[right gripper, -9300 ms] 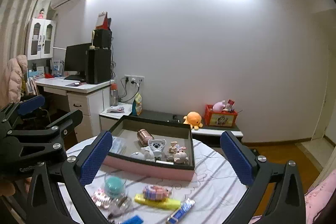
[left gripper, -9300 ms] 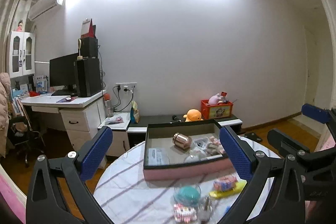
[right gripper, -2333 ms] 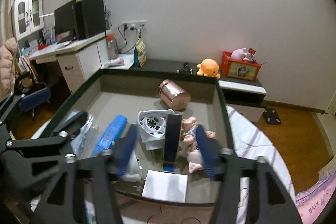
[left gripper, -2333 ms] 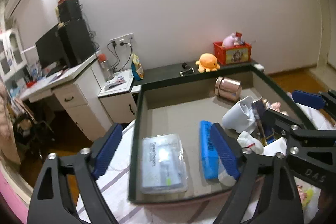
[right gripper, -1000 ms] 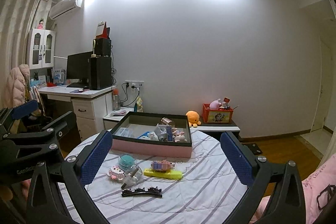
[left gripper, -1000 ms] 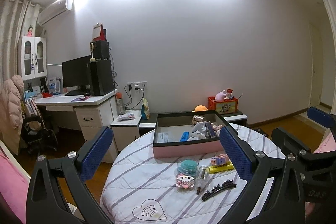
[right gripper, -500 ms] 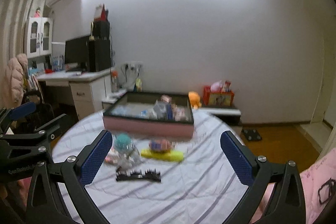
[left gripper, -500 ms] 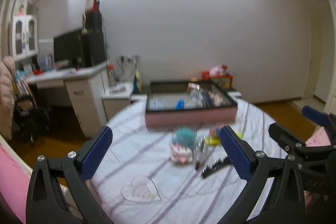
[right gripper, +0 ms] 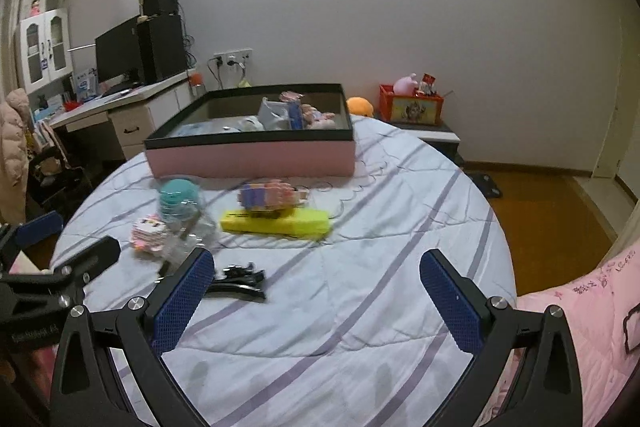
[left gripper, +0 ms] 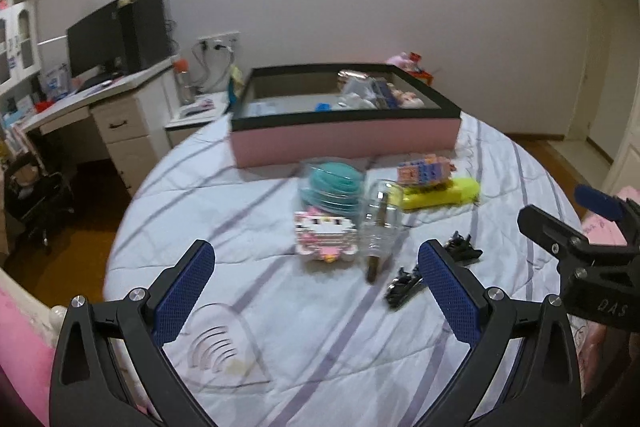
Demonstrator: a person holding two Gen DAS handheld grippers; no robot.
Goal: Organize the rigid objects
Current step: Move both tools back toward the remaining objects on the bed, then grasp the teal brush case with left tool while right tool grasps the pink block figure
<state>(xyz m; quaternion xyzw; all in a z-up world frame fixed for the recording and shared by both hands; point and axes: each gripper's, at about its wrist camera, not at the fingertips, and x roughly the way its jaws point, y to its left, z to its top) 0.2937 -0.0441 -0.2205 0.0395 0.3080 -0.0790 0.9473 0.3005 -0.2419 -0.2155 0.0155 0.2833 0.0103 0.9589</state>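
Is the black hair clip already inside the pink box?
No, the black hair clip lies on the striped tablecloth near the right hand-held gripper, well short of the pink box.

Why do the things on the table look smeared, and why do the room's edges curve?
Left wrist view: motion blur smears the teal-lidded jar and pink box; the gripper fingers stay sharp. Right wrist view: the yellow case is similarly soft. Both views: fisheye lenses bend the walls and darken the corners.

Pink box (left gripper: 344, 143) w/ black rim, yellow case (right gripper: 276, 221), purple-striped white cloth (right gripper: 360, 287).
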